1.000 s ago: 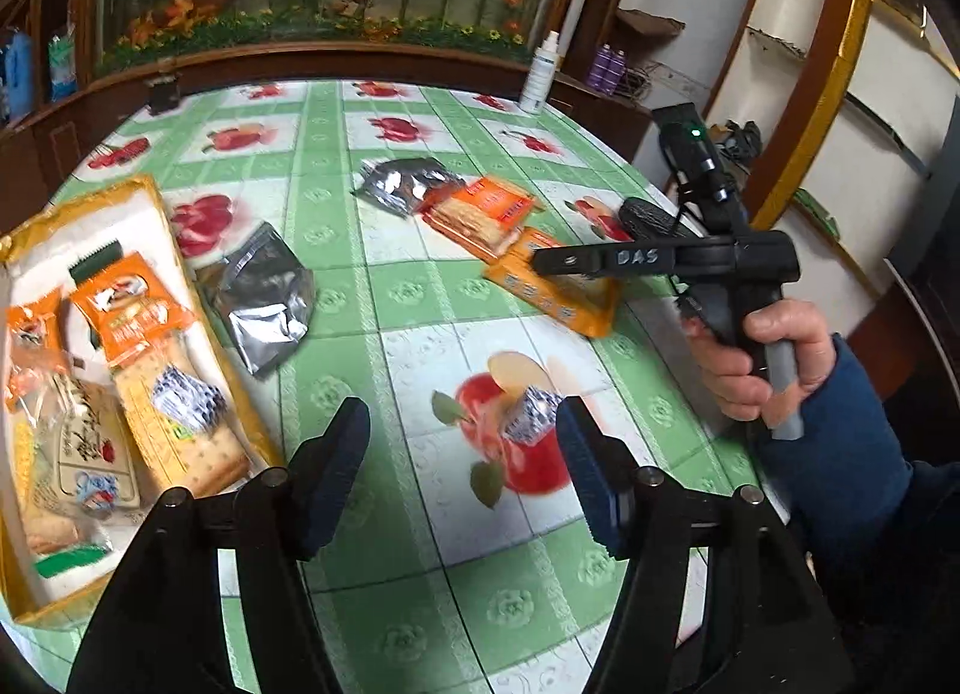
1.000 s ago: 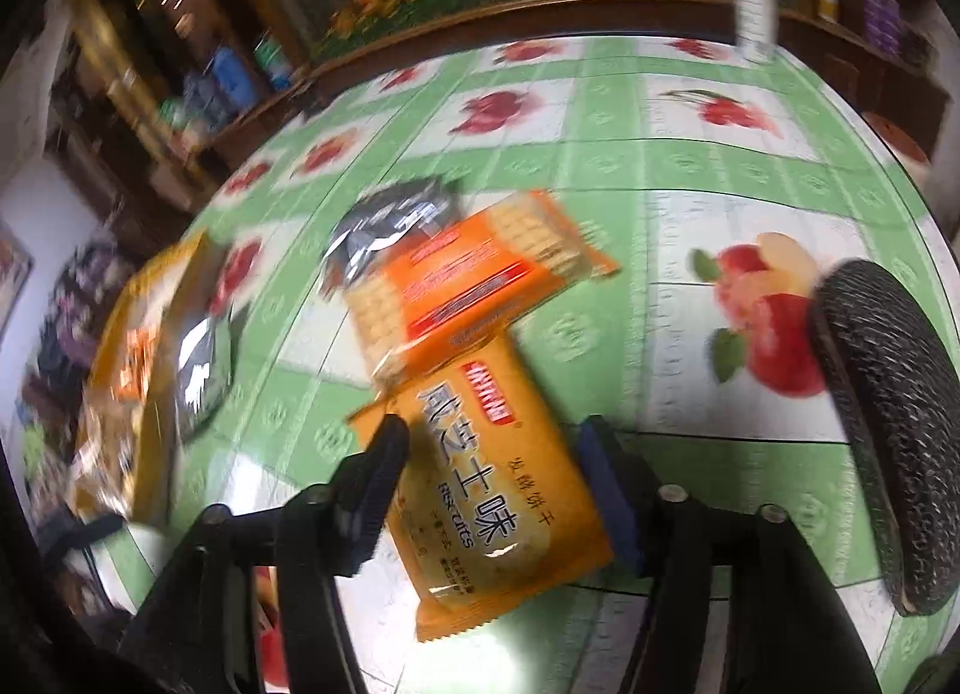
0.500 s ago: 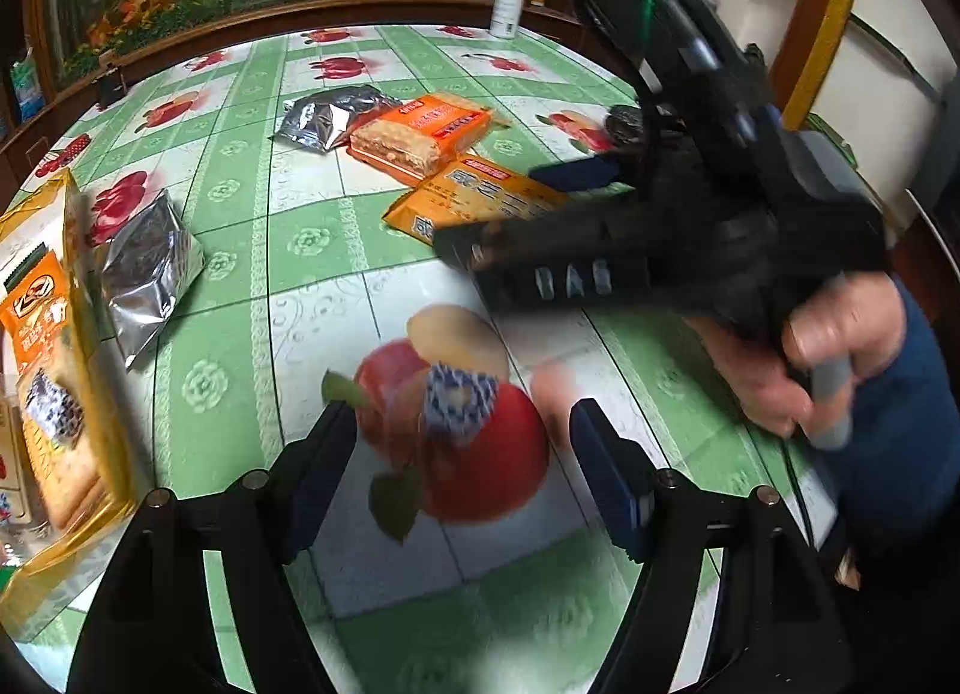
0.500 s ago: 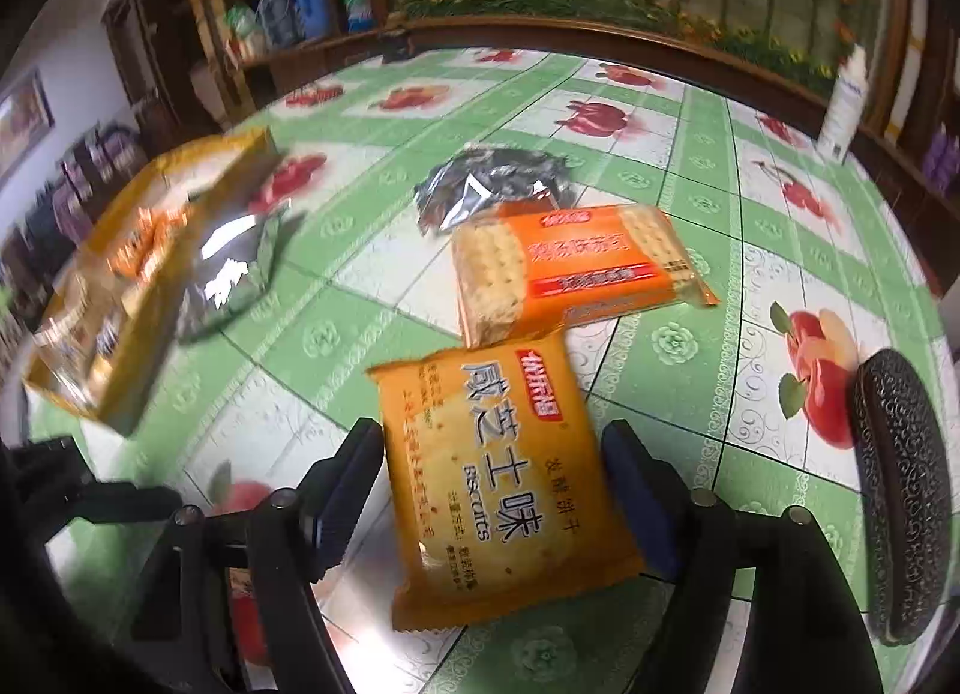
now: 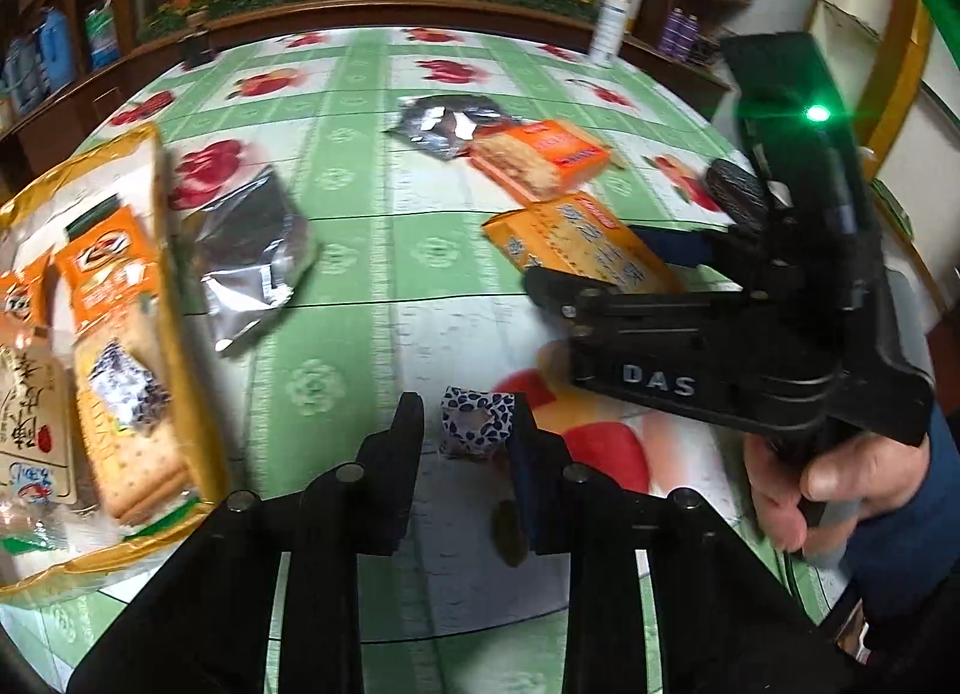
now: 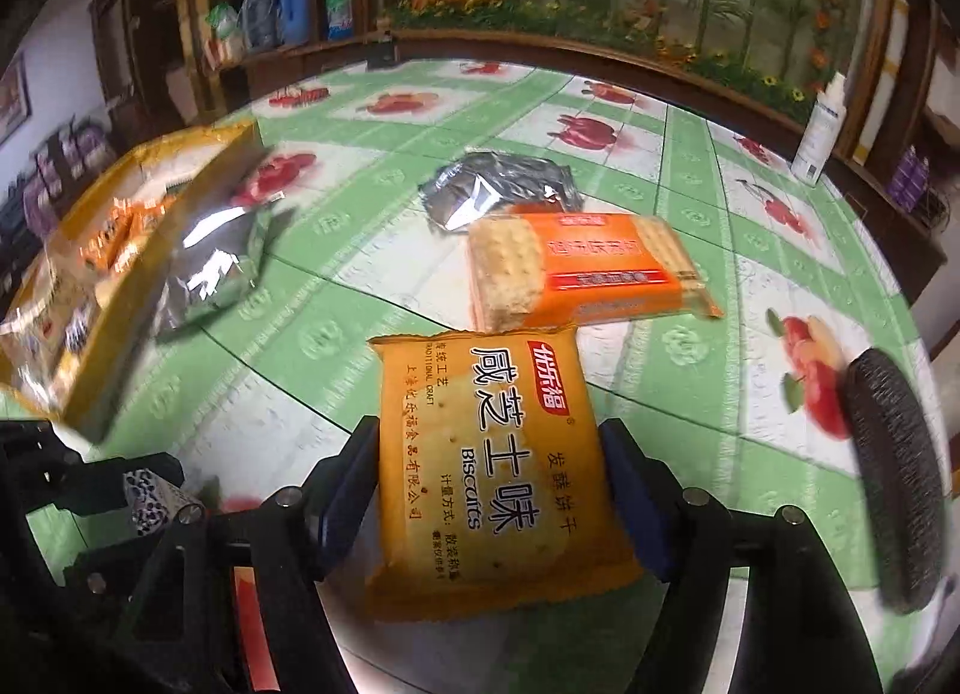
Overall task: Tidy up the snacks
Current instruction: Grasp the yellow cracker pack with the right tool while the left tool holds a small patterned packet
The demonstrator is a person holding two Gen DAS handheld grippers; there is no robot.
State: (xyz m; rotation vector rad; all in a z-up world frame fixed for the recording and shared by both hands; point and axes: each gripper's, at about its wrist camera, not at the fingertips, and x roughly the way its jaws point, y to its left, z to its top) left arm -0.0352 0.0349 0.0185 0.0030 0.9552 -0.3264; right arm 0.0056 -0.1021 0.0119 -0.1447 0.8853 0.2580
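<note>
My left gripper (image 5: pixel 465 424) has narrowed around a small blue-and-white spotted wrapped candy (image 5: pixel 477 421) on the table; its fingers are at the candy's sides. My right gripper (image 6: pixel 489 448) straddles a yellow biscuit pack (image 6: pixel 486 460) with its fingers against both edges; the pack lies on the table. The right gripper also shows in the left wrist view (image 5: pixel 606 274) over that pack (image 5: pixel 576 250). A gold tray (image 5: pixel 180 286) at the left holds several snack packs.
An orange cracker pack (image 6: pixel 576 268) and a silver foil pack (image 6: pixel 498 196) lie behind the yellow pack. Another silver pack (image 5: pixel 252 262) lies by the tray. A black glasses case (image 6: pixel 894 472) is at the right. A white bottle (image 6: pixel 822 129) stands at the far edge.
My left gripper moved in and closed around the spotted candy. My right gripper came forward and closed onto the yellow biscuit pack's sides.
</note>
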